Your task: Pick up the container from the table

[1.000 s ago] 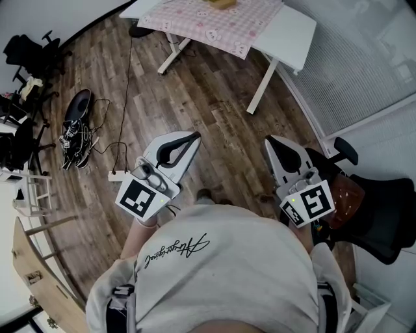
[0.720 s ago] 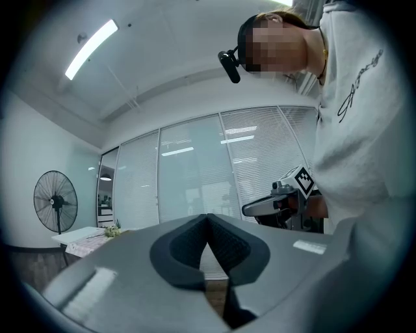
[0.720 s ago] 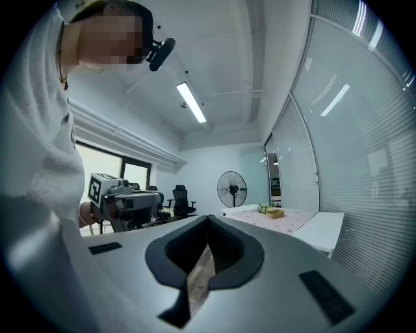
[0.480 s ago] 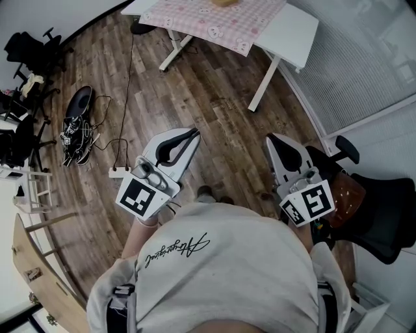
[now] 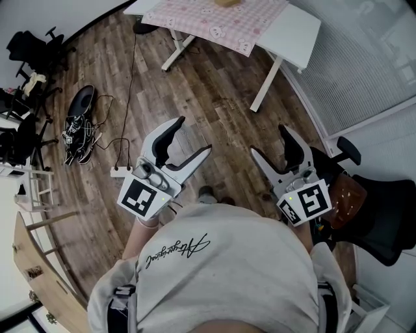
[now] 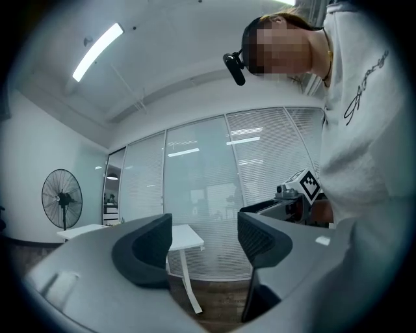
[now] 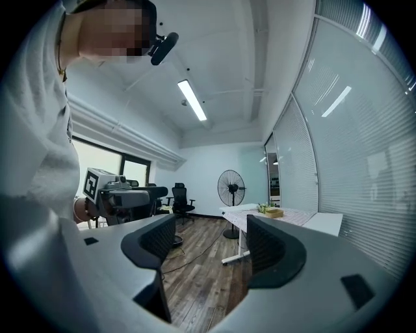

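A white table (image 5: 296, 29) with a pink checked cloth stands far ahead, across the wooden floor. A small tan container (image 5: 225, 2) sits on it at the picture's top edge; in the right gripper view the container (image 7: 273, 212) shows beside some greenery. My left gripper (image 5: 193, 136) and right gripper (image 5: 268, 140) are held in front of the person's chest, well short of the table. Both have just been opening and now stand open with nothing between their jaws. The left gripper (image 6: 203, 242) looks toward a glass wall, the right gripper (image 7: 211, 246) toward the table.
A standing fan (image 7: 231, 186) is beside the table. Office chairs (image 5: 29, 52), shoes and cables (image 5: 78, 123) and a power strip (image 5: 120, 173) lie at the left. A black chair (image 5: 383, 224) stands close at my right, next to the blinds-covered glass wall (image 5: 364, 71).
Both grippers' jaws were shut in the earlier frames and now stand apart. The hands have stayed where they were.
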Motion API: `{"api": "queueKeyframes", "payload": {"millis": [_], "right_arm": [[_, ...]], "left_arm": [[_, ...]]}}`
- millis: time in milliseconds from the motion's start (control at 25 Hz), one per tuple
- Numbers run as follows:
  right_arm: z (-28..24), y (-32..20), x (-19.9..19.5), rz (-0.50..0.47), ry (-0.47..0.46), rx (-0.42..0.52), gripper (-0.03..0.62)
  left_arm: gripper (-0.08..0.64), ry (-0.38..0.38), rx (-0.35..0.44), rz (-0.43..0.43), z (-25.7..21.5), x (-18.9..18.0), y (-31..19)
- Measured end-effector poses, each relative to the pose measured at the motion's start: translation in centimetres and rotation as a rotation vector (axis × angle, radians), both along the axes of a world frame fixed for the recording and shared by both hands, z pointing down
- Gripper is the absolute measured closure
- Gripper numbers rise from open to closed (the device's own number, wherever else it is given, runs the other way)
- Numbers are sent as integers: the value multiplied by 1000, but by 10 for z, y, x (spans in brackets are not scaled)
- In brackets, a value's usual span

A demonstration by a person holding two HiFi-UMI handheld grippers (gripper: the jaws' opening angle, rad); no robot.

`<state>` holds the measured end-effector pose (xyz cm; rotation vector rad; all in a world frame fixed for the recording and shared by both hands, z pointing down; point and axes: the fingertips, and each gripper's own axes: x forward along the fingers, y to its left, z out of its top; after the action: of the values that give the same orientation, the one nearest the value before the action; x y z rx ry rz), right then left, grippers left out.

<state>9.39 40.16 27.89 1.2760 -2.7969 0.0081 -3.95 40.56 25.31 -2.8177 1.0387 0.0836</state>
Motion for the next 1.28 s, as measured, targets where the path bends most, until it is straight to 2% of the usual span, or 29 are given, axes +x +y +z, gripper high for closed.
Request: {"api": "queueKeyframes", "payload": {"millis": [240, 440, 840, 1280], "right_arm": [[-2, -5, 12, 54, -29, 18, 154], [-11, -8, 19, 95, -54, 55, 81], [-7, -12, 7, 58, -45, 38, 67], [-7, -18, -12, 42, -32, 39, 67]], "left_arm": [[149, -3, 3, 16, 4, 3, -1], [107, -3, -5, 11, 3, 4, -3], [81, -10, -1, 40, 4, 4, -4], [81, 24, -2, 61, -1, -8, -8]]}}
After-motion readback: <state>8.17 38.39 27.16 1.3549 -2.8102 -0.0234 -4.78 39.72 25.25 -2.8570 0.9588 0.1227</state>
